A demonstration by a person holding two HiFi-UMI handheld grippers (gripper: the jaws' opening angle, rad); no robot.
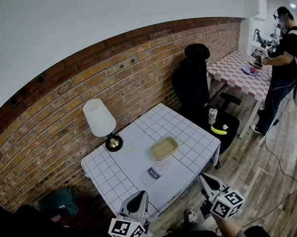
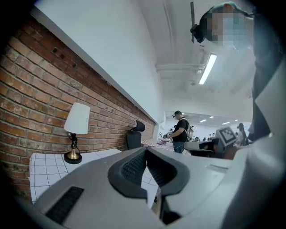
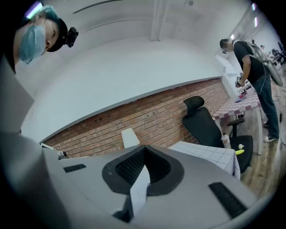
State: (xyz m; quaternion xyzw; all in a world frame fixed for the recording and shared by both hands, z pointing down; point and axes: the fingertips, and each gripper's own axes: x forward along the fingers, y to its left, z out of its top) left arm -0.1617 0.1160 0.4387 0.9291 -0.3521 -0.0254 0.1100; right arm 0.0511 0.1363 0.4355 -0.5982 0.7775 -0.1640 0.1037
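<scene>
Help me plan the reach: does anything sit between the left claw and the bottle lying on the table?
Nothing visible does. The left claw hangs at the near edge of the tablecloth; only bare cloth lies between it and the bottle. The tan tray sits beyond the bottle, the lamp farther left.

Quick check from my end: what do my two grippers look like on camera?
The left gripper and right gripper look alike: light grey plastic bodies tapering to a point, with black ribbed pads lining the inside. Each carries a white cube printed with black square markers.
</scene>
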